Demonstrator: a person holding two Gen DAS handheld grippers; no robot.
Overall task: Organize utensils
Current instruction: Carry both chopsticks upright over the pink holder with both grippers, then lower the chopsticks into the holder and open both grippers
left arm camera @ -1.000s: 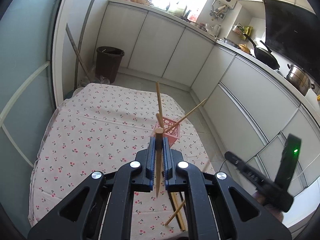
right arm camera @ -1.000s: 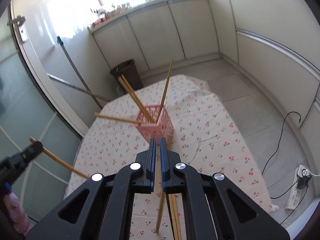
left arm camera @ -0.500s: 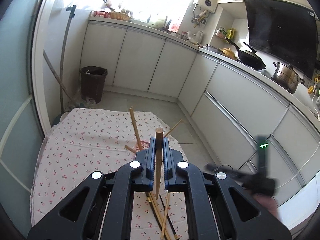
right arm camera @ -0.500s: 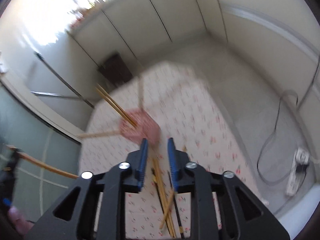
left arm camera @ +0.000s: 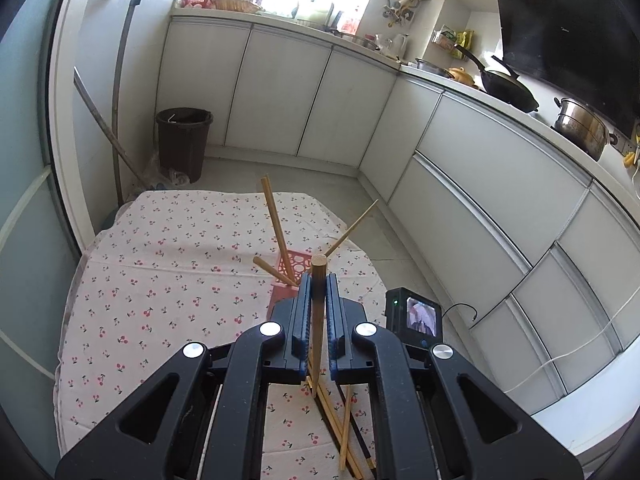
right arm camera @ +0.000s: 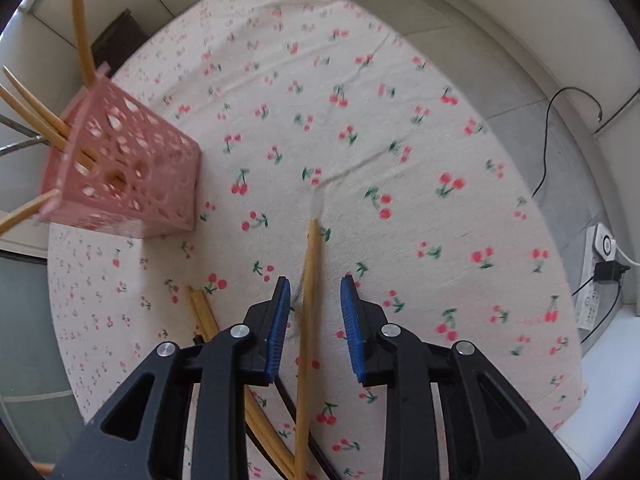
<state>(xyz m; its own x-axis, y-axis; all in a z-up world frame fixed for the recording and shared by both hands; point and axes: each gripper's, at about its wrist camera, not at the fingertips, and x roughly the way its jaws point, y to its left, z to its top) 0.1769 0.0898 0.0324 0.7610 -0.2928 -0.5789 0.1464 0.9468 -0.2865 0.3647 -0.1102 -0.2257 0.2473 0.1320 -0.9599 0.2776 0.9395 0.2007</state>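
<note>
My left gripper (left arm camera: 319, 280) is shut on a wooden chopstick (left arm camera: 318, 320) that stands upright between its blue pads, just short of the pink perforated basket (left arm camera: 294, 266). Several chopsticks lean out of that basket (right arm camera: 132, 168). My right gripper (right arm camera: 314, 292) points steeply down at the table with its jaws apart. A loose chopstick (right arm camera: 310, 340) lies on the cloth between its fingers, and neither pad touches it. More loose chopsticks (right arm camera: 204, 312) lie to its left, and they also show under the left gripper (left arm camera: 340, 428).
A cherry-print cloth (right arm camera: 360, 120) covers the round table. The right unit's small screen (left arm camera: 420, 316) sits close beside the left gripper. White cabinets ring the room, with a dark bin (left arm camera: 182, 136) in the corner. A power strip (right arm camera: 600, 272) and cable lie on the floor.
The right gripper has opened, tipped downward and dropped close to the table over a loose chopstick. The left gripper, still holding its chopstick, has shifted a little and now looks more level.
</note>
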